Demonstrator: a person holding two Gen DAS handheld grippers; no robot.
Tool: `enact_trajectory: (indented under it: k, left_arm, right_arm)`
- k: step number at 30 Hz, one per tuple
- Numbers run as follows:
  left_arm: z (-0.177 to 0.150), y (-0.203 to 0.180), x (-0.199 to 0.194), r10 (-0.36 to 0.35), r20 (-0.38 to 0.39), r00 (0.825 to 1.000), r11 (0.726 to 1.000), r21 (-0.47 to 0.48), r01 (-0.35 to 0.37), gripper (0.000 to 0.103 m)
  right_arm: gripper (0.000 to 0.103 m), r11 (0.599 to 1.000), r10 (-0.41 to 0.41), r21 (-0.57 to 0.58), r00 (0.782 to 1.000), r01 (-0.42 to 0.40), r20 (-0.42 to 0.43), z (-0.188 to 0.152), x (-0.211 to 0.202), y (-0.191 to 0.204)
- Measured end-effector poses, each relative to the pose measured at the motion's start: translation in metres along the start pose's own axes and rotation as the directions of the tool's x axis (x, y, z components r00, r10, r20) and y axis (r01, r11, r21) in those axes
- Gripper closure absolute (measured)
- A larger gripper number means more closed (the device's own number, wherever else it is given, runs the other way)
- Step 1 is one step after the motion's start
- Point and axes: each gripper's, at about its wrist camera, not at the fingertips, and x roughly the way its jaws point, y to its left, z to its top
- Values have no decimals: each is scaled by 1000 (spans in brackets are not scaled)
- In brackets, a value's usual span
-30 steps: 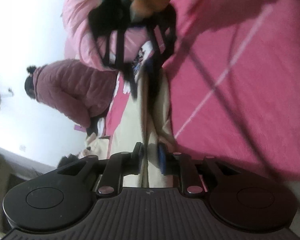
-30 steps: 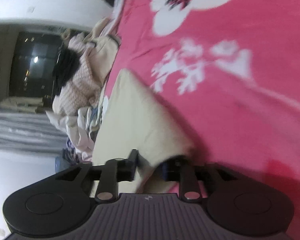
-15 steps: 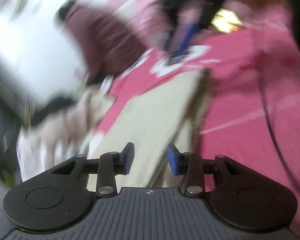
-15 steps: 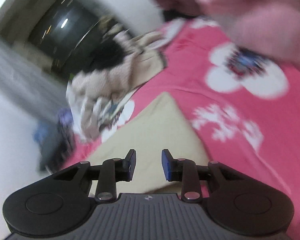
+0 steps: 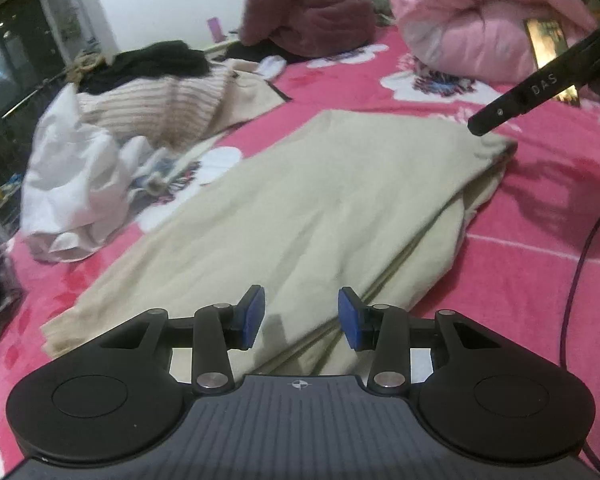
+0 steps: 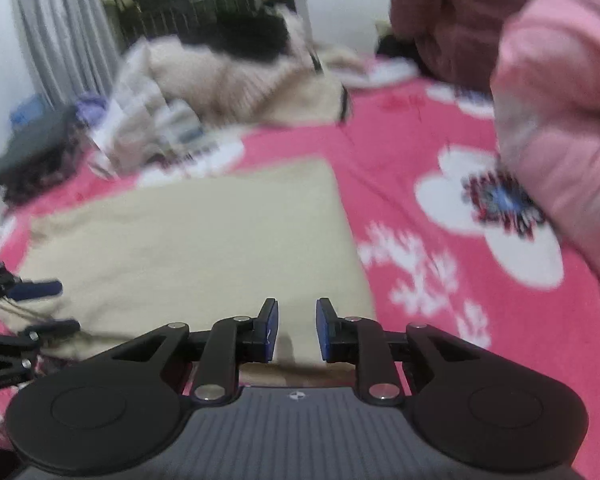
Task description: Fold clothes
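A beige garment (image 5: 308, 208) lies folded lengthwise on the pink flowered bedspread (image 5: 540, 208), its layered edges along the right side. My left gripper (image 5: 300, 316) hovers over the garment's near end; its jaws are opening and nothing is between the blue pads. In the right wrist view the same garment (image 6: 188, 240) spreads out ahead. My right gripper (image 6: 296, 330) hangs above its near right corner, jaws closing on empty air. One black finger (image 5: 528, 94) of the right gripper reaches toward the garment's far corner. My left gripper (image 6: 50, 307) shows at the left edge.
A heap of unfolded clothes lies at the far left: a white garment (image 5: 72, 184), a striped knit (image 5: 156, 108), a black piece (image 5: 156, 60). A rolled pink quilt (image 5: 472, 20) sits at the back right. A person in a dark pink padded jacket (image 5: 308, 4) sits beyond. A cable (image 5: 576, 280) runs down the right.
Both grippers let go of the beige garment, rolled upright and lifted. The garment now lies flat on the bed. The left jaws stand wider, the right jaws narrower.
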Motion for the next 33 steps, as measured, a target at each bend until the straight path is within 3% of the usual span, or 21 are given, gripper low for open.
enact_trajectory:
  k: [3,5,12,16,19,23,26,30,33]
  left_arm:
    - [-15,17,-4,47,-61,997,994,-93,-53,62]
    - [-29,36,-4,32,-119,992,974,-220,-58,61]
    - [-26,107,-39,43,-57,997,865,-497,-66,60]
    - [-10,140,-12,81,-52,995,827,-554,-97,60]
    - [-5,164,19,117,-102,988,792,-591,-155,60]
    - [-20,187,48,180,-203,962,768,-582,-267,60]
    - [-45,208,37,128,-189,974,687,-691,-225,56]
    - [-74,233,18,83,-160,984,562,-808,-179,55]
    - [-82,242,-1,56,-151,987,500,-851,-158,55]
  right_arm:
    - [76,999,-39,-21,999,38,-37,-9,19,0]
    - [75,997,-73,1,992,74,-101,-19,38,-9]
    - [74,999,41,-14,999,-41,31,25,0,23]
    - [74,989,127,-83,992,-124,26,48,27,65]
    - [74,980,170,-97,985,-172,-20,54,59,92]
    - [75,979,139,-134,984,-154,-114,41,106,114]
    - [75,981,132,-121,982,-149,-135,29,120,109]
    - [73,983,161,-66,977,-171,-138,43,103,109]
    - [72,958,252,-117,963,-262,-93,48,79,126]
